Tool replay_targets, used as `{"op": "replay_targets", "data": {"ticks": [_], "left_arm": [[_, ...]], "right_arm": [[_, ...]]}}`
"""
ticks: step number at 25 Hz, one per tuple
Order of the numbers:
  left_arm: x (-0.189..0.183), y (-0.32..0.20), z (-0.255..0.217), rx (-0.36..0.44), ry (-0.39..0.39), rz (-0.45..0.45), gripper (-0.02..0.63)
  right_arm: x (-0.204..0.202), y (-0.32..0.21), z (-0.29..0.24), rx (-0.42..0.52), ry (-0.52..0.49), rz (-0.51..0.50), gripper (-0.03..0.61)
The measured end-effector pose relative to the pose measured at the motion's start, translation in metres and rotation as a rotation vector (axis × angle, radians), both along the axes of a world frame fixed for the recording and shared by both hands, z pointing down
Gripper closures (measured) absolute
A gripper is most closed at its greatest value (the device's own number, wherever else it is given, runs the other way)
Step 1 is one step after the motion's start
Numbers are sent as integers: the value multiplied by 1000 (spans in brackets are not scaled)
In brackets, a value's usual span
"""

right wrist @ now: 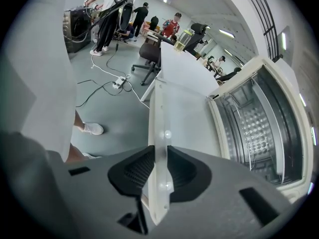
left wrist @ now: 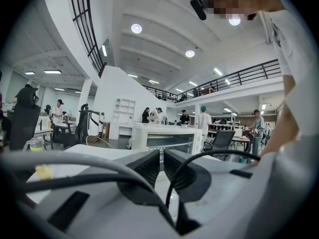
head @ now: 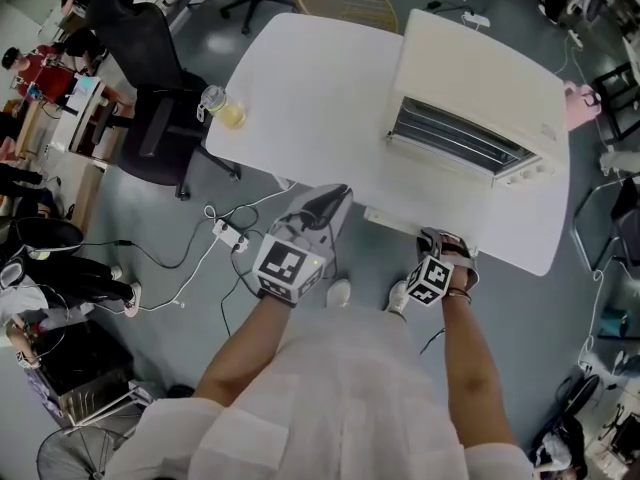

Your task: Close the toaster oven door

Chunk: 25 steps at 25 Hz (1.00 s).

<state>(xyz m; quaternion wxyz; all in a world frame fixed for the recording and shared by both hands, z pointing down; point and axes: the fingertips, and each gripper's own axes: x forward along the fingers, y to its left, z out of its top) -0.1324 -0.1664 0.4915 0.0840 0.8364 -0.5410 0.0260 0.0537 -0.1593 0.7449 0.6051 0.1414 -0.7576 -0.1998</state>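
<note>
Toaster oven door [right wrist: 164, 108] lies fully open, its edge clamped in the right gripper [right wrist: 160, 158]; left gripper [left wrist: 162, 161] closed, empty; the closing swing remains.

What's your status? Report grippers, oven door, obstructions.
Right gripper clamped on front edge of open white toaster oven door. Left gripper shut, empty, off the white table. Door down flat; nothing blocking its swing.

White short-sleeved shirt [head: 340, 408], grey left tool [head: 333, 200] and right tool [head: 440, 240] with black ribbed pads [right wrist: 138, 171] and black-and-white marker cubes [head: 290, 268].
</note>
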Motion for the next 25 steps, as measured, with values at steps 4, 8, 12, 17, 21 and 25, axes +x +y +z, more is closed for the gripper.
{"op": "replay_targets", "data": {"ticks": [4, 8, 12, 17, 21, 25], "left_arm": [[0, -1, -3, 5, 3, -1, 594], [0, 2, -5, 0, -10, 21, 594], [-3, 1, -11, 18, 3, 9, 594], [-8, 1, -14, 30, 6, 5, 594], [-7, 2, -17, 31, 20, -2, 594], [-8, 2, -21, 40, 17, 3, 594]], "right_arm": [[-1, 1, -2, -14, 1, 6, 499], [-1, 3, -3, 0, -1, 23, 503], [-2, 2, -8, 5, -1, 18, 508], [-6, 4, -15, 23, -16, 34, 512], [-2, 4, -28, 36, -14, 36, 515], [-5, 4, -40, 58, -25, 40, 519]]}}
